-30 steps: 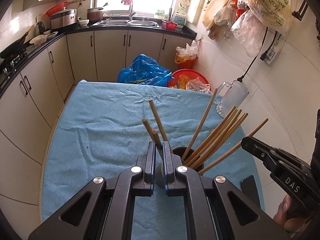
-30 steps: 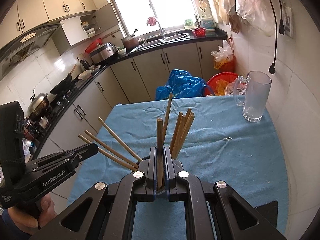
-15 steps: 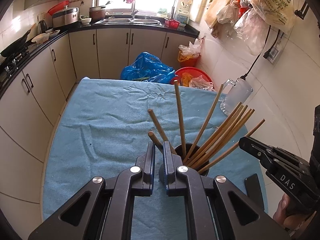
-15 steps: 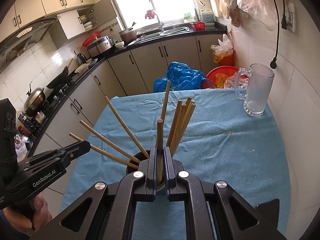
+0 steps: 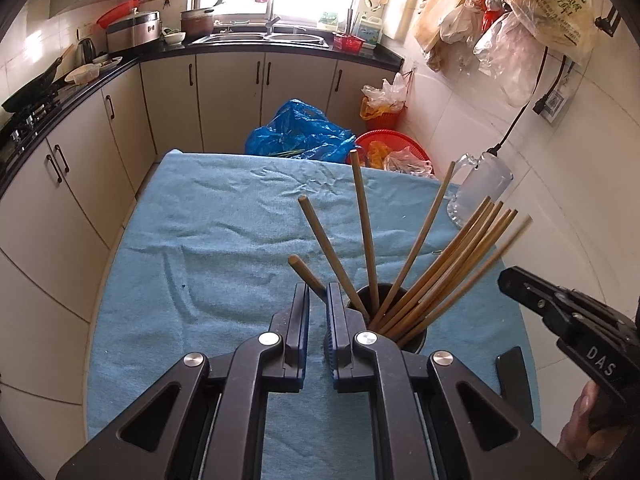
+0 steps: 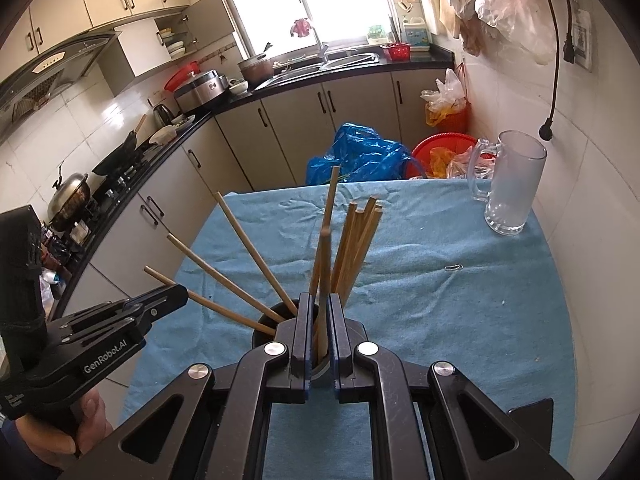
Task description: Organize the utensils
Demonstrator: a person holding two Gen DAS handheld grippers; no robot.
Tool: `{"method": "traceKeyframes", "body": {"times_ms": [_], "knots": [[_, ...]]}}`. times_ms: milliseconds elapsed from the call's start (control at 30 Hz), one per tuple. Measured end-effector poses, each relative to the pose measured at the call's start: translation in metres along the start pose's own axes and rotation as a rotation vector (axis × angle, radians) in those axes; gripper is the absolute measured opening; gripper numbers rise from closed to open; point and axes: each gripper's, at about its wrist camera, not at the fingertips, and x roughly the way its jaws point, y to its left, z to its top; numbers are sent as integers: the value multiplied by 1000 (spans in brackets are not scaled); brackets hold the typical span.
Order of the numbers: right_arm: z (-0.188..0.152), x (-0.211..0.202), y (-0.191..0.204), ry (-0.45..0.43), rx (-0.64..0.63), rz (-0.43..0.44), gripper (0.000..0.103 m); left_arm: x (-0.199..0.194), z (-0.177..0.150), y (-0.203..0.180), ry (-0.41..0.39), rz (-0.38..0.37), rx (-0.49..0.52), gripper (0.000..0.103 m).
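Chopsticks stand fanned out in a dark cup on the blue cloth, well short of the glass mug at the far right corner. The step in hand looks like dropping the last sticks into the cup.

The right gripper is over the cup, clamped on one upright chopstick whose lower end sits inside the rim. The left gripper, just left of the cup, has its jaws slightly apart around a short leaning stick; whether it grips that stick I cannot tell.

Next, I judge, the right jaws should part so the stick drops in, then both tools lift clear without snagging the fan or tipping the cup.
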Motion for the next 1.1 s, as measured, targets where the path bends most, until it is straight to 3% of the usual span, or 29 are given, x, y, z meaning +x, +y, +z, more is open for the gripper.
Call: {"method": "traceKeyframes", "body": {"times_ms": [700,967,1100], "knots": [[2,-15,-4,-35,0,-60,54,4,-1,11,-1,52,-39,57],[2,-20,-11,-47,26,-114,71,-3,-3,16,-49,121,-66,79],[2,-22,-10,-50,19,-151,86,-6,-5,20,-75,156,-98,90]]}}
